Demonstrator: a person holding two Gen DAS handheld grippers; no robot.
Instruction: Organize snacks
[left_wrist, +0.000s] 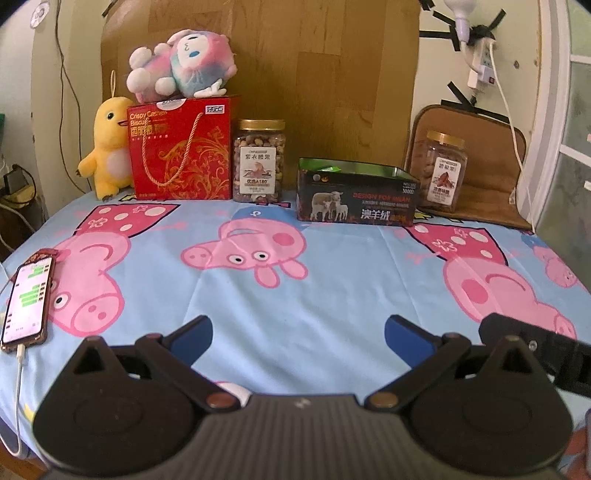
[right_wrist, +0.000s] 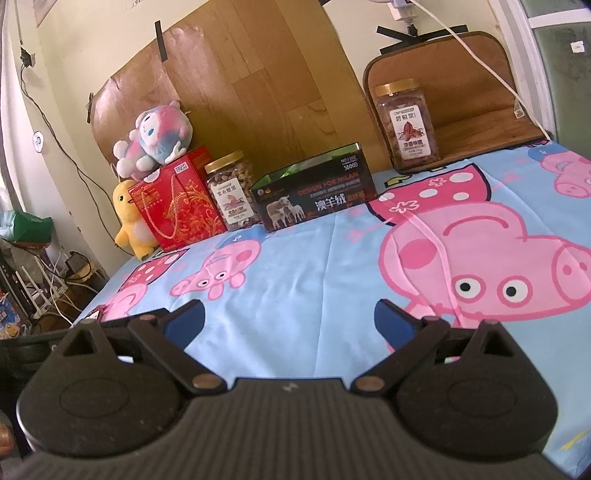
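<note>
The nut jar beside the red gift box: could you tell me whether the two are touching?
Apart. The left wrist view shows a thin strip of backdrop between the nut jar and the red gift box.

A bed (left_wrist: 295, 295) is covered with a blue sheet with pink pigs. A dark tin box (left_wrist: 356, 195) is set at the back. Left of the box, a nut jar (left_wrist: 259, 160), a red gift box (left_wrist: 181, 147) and a yellow duck toy (left_wrist: 107, 147) are lined up. Right of the box, a brown mat (left_wrist: 491, 177) is laid, with a second jar (left_wrist: 441, 171) on it. A phone (left_wrist: 27, 299) is placed far left of the box, nearer the front.
</note>
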